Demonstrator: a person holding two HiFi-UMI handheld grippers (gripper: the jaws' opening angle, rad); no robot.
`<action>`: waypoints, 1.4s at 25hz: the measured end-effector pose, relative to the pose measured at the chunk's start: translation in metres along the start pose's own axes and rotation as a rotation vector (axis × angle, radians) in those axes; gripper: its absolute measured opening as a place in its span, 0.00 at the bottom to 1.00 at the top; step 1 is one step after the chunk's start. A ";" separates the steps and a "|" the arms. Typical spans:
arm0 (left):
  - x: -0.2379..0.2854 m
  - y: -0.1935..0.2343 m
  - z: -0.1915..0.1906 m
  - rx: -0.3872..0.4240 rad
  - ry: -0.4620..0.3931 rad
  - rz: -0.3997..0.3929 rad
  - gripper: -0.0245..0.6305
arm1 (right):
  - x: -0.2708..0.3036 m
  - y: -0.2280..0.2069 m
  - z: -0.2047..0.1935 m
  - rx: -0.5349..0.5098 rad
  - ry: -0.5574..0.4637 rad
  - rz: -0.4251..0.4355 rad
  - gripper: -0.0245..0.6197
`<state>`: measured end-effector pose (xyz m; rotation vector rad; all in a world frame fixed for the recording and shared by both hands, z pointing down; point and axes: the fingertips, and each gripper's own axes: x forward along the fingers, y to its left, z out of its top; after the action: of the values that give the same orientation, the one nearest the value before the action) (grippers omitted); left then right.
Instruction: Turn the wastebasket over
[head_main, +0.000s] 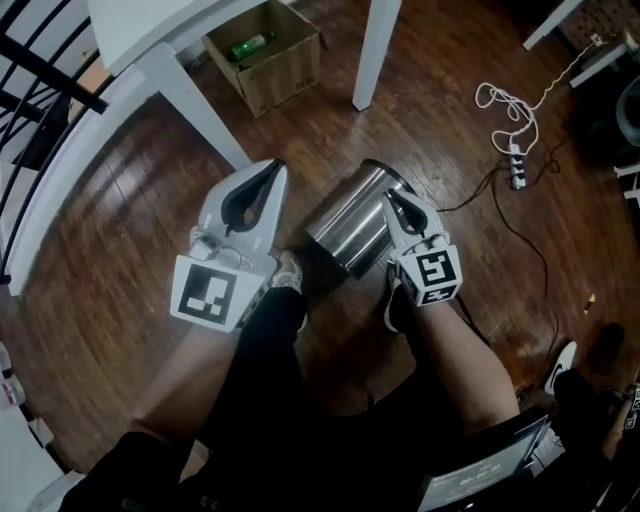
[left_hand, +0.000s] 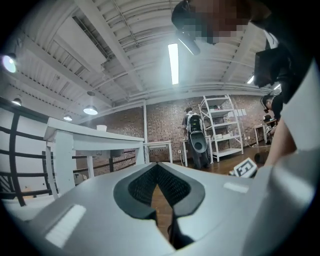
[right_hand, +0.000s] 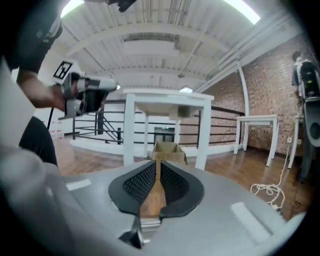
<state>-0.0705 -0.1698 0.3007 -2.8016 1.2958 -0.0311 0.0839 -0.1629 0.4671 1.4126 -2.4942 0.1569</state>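
Tipping step looks part done: the steel wastebasket (head_main: 350, 222) lies on its side on the wood floor (head_main: 130, 220), just beyond the person's shoes, between the two tongs. I cannot tell which end is the mouth. Judged: not yet overturned onto its other end.

Right tongs (head_main: 392, 197): above the right, far end of the basket. Jaws nearly together with only a thin slit between the pads and nothing in it; the right gripper view looks out level across the room, not at the basket. Left tongs (head_main: 272, 168): just left of the basket, jaws tip to tip, empty.

Next move, as I judge it: widen one pair of tongs, drop to the rim or wall, grip or push, and roll the basket on over. The smooth round steel may slip or roll sideways.

Count, largest first:
- white table (head_main: 190, 105): one, far left
- wastebasket: one
- cardboard box (head_main: 285, 75): one, under the table
- tongs: two
- power strip (head_main: 517, 170): one, far right, white cable attached
- green bottle (head_main: 250, 46): one, inside the box
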 end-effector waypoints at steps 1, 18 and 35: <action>0.001 -0.003 0.000 0.007 -0.002 0.003 0.04 | -0.012 -0.016 0.022 0.008 -0.044 -0.030 0.09; 0.012 -0.026 -0.022 0.062 0.063 0.056 0.04 | -0.123 -0.078 0.062 0.090 -0.074 -0.307 0.04; -0.019 -0.033 0.001 0.074 0.020 0.030 0.04 | -0.137 -0.063 0.068 0.047 -0.055 -0.332 0.04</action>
<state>-0.0578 -0.1343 0.3013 -2.7262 1.3128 -0.1043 0.1921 -0.0978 0.3604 1.8471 -2.2679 0.1115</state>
